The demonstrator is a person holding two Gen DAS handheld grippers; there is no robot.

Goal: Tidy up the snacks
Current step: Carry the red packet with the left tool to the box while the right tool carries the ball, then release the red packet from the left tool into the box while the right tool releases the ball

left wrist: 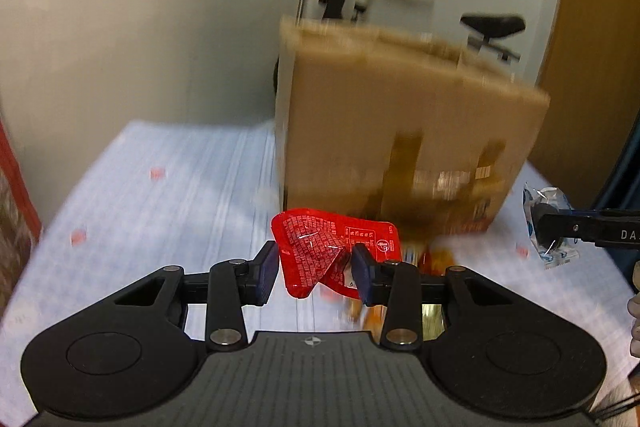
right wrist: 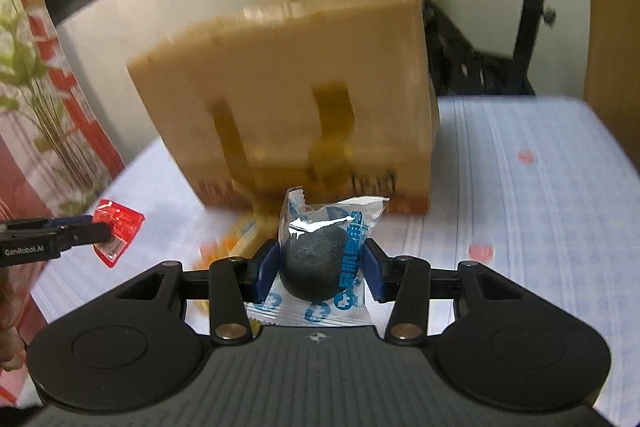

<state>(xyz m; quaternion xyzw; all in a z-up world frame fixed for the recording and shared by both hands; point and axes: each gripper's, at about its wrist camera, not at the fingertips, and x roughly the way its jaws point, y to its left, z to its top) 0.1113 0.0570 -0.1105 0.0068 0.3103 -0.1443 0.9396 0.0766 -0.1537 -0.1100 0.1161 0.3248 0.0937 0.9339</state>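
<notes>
My left gripper (left wrist: 314,269) is shut on a crumpled red snack packet (left wrist: 320,247) and holds it above the table, in front of a tall cardboard box (left wrist: 400,131). My right gripper (right wrist: 320,269) is shut on a clear blue-printed packet with a dark round snack (right wrist: 316,263) inside, also in front of the box (right wrist: 288,99). Each gripper shows in the other's view: the right one (left wrist: 540,227) with its clear packet (left wrist: 550,227) at the right, the left one (right wrist: 100,231) with the red packet (right wrist: 116,231) at the left. Orange snack packets (left wrist: 436,259) lie blurred at the box's foot.
The table has a light blue checked cloth (left wrist: 160,195) with small red marks. An exercise bike (left wrist: 492,27) stands behind the box by a white wall. A plant (right wrist: 48,115) and red-patterned curtain are at the left. Orange packets (right wrist: 232,239) lie on the cloth.
</notes>
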